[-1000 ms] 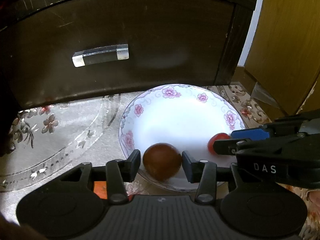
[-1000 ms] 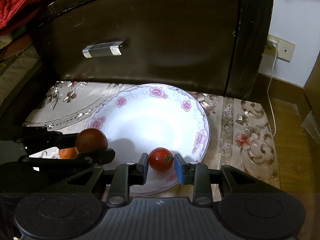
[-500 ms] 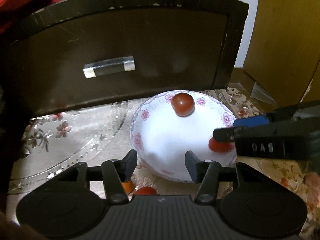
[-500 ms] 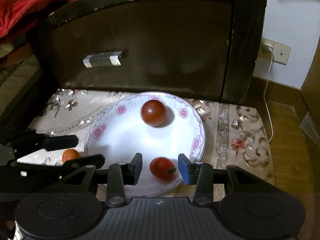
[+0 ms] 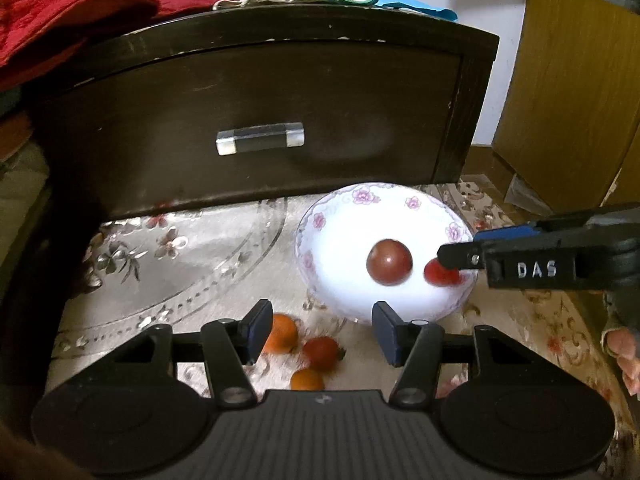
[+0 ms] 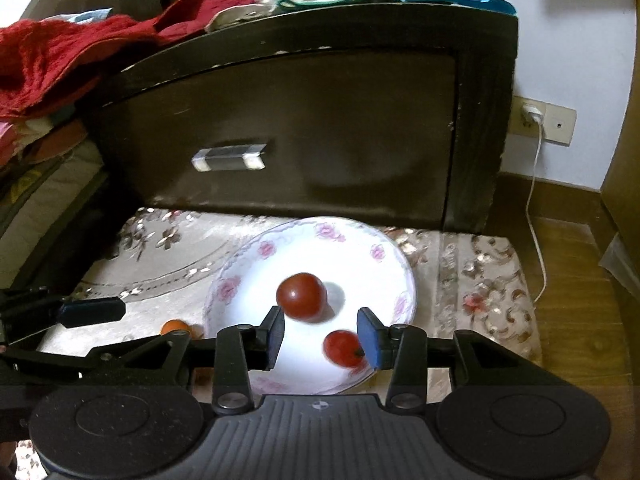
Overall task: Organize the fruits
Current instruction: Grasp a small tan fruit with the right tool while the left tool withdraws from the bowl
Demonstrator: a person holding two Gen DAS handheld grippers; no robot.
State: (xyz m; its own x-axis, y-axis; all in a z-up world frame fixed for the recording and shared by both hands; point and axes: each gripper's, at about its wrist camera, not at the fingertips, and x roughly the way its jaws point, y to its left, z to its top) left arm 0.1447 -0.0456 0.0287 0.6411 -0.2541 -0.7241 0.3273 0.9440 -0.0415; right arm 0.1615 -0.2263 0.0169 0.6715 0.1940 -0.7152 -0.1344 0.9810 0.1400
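A white plate with pink flowers (image 5: 320, 216) (image 6: 328, 228) lies on a floral cloth. In it are a large dark red tomato (image 5: 389, 262) (image 6: 302, 296) and a smaller red tomato (image 5: 436, 274) (image 6: 342, 348) near the right rim. My left gripper (image 5: 322, 320) hangs above the cloth, its jaws opening with nothing held. Below it on the cloth lie an orange fruit (image 5: 282, 332), a small red tomato (image 5: 322, 354) and another orange fruit (image 5: 307, 380). My right gripper (image 6: 321, 330) stands open over the plate's near edge, apart from both tomatoes.
A dark wooden drawer front (image 5: 260, 92) with a metal handle (image 5: 260, 144) rises just behind the plate. Red and pale clothes (image 6: 60, 52) are piled on top. A yellow-brown cabinet (image 5: 576, 100) stands at the right, and a wall socket with a white cable (image 6: 536, 160).
Both grippers let go of their tomatoes and drew up and back. The large tomato rolled to the plate's far side, then back to the middle. The small one lies near the rim.
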